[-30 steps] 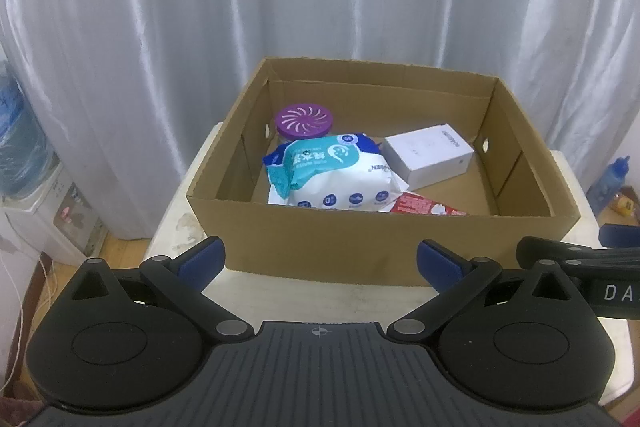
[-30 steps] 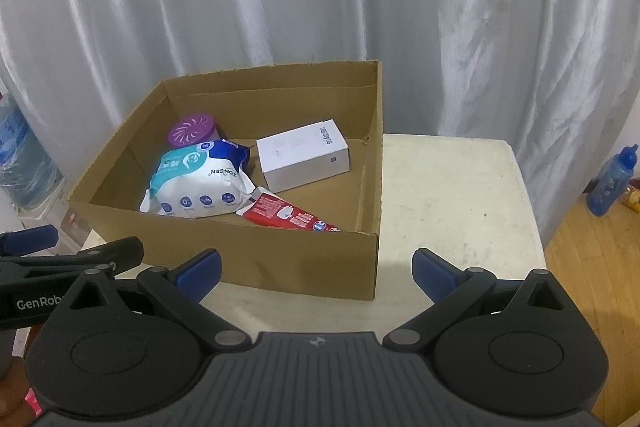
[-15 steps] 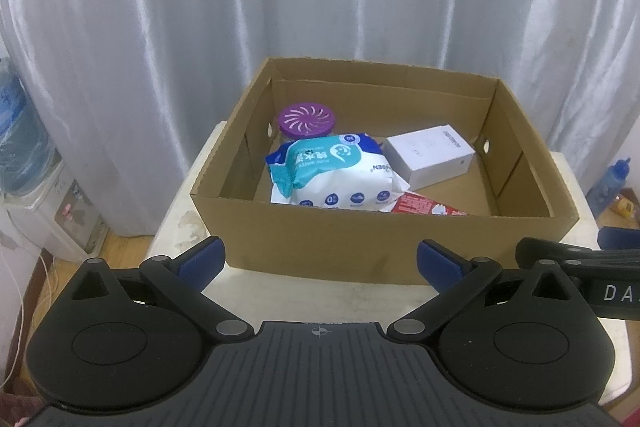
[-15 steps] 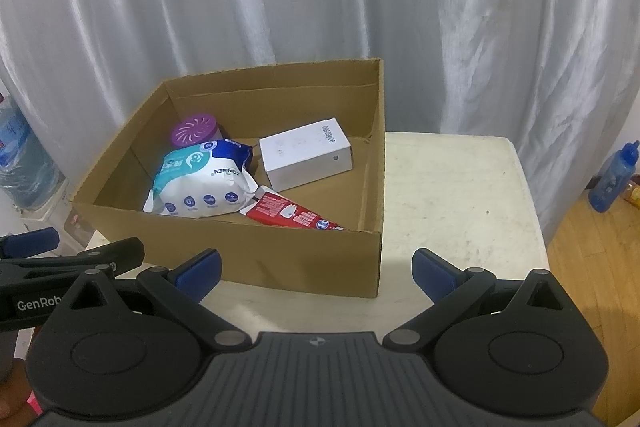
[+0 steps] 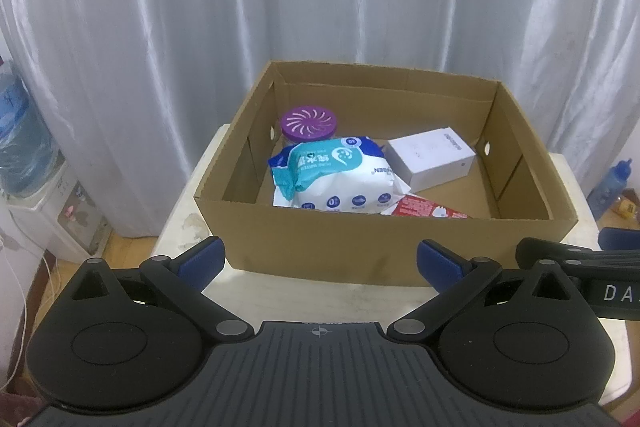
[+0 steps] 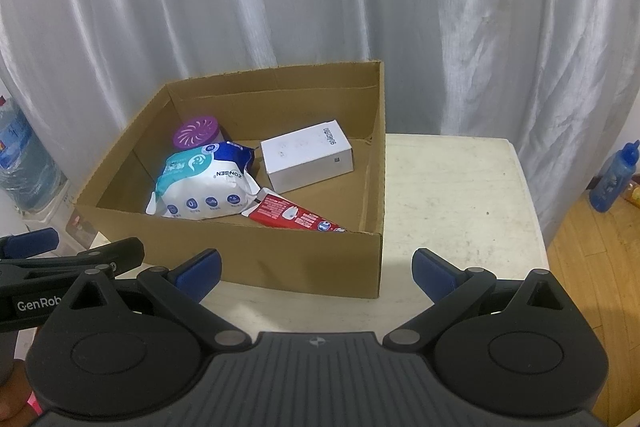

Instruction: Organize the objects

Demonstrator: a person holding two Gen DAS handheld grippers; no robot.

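- L gripper [image 5: 318, 259] & R gripper [image 6: 316, 267] hovering wide apart, gripping nothing, before cardboard box [image 6: 280, 259].
- Red tube [image 6: 298, 217] lying flat inside box, front-right; long axis running diagonally, narrow end pointing at right corner.
- Wipes pack [image 5: 340, 179], white carton [image 5: 432, 157], purple lid [image 5: 309, 123] sitting beside it.

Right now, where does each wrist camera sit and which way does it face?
Left wrist: on the left gripper, jaws open, facing the cardboard box head-on; the right gripper's side enters at right.
Right wrist: on the right gripper, jaws open, facing the box's right corner and the bare table; the left gripper enters at left.
Shared: box, wipes pack, white carton, purple lid, red tube.
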